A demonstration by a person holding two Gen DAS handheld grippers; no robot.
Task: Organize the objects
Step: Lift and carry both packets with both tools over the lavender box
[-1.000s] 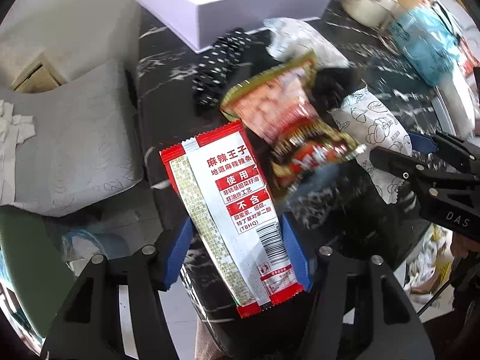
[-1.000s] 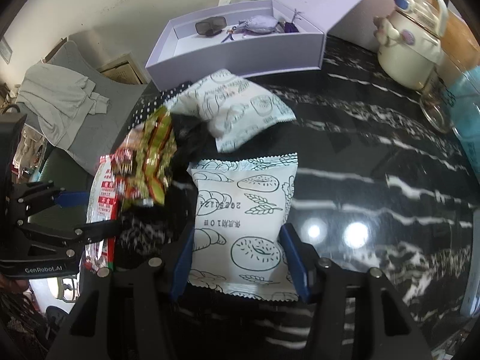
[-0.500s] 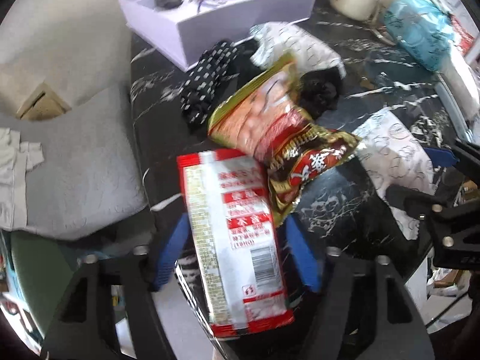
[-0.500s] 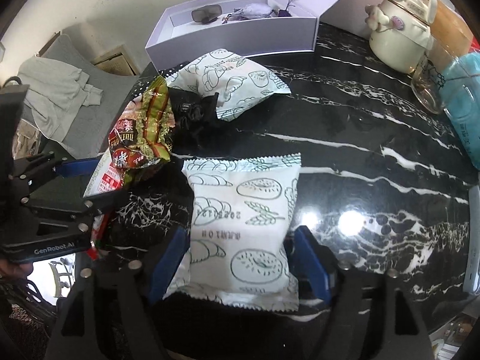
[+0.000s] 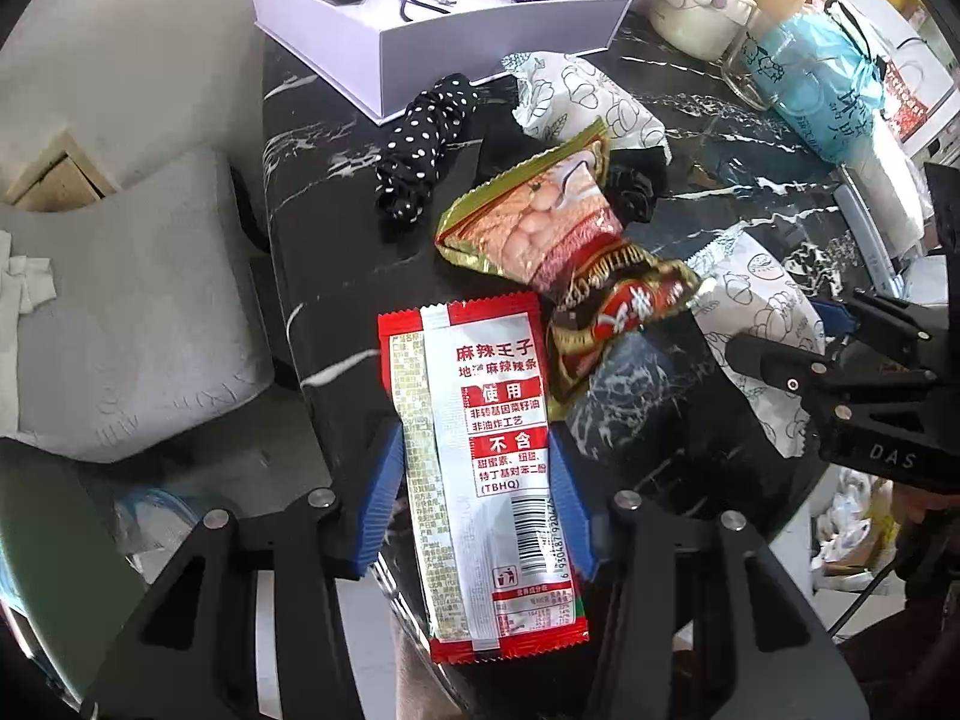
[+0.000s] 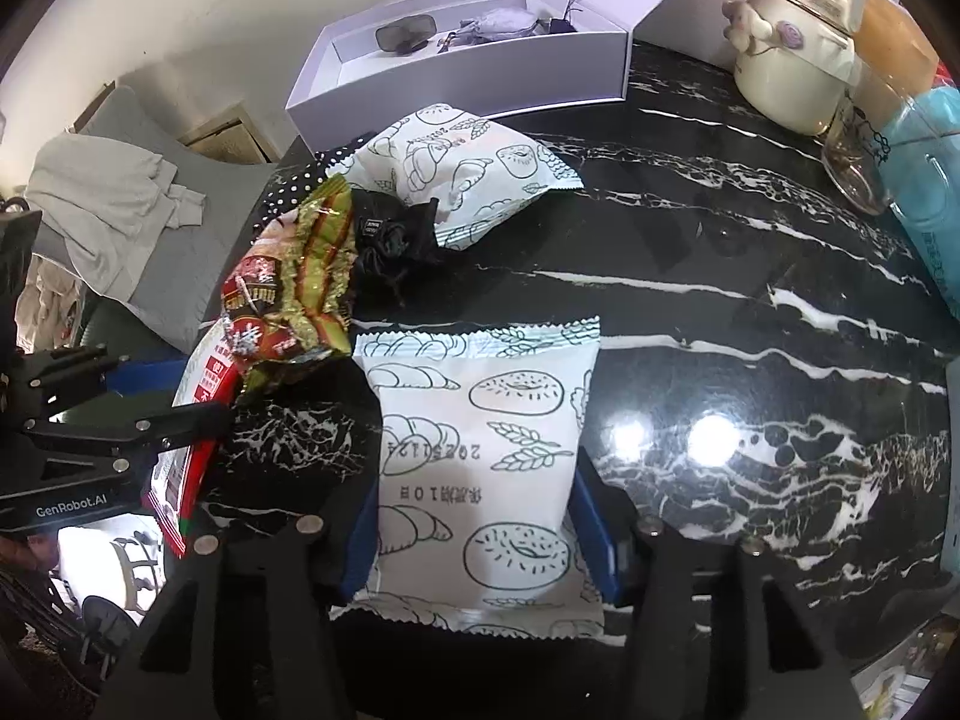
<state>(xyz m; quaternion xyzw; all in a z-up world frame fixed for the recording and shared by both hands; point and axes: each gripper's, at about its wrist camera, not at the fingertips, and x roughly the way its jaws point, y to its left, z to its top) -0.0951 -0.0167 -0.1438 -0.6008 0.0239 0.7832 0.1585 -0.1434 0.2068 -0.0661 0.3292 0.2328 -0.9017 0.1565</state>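
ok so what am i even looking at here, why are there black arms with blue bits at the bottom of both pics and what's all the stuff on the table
These are two hand-held grabbing tools, one in each of a person's hands, each with a camera looking forward along its two blue-padded fingers. One picture comes from the left claw, the other from the right claw.

The left claw's pads sit on either side of a red and white snack packet. The right claw's pads flank a white bread packet printed with pastries. Whether either is squeezing tight is hard to tell.

On the black marble table also lie a crumpled gold and red snack bag, a second white bread packet, a polka-dot cloth and an open white box.
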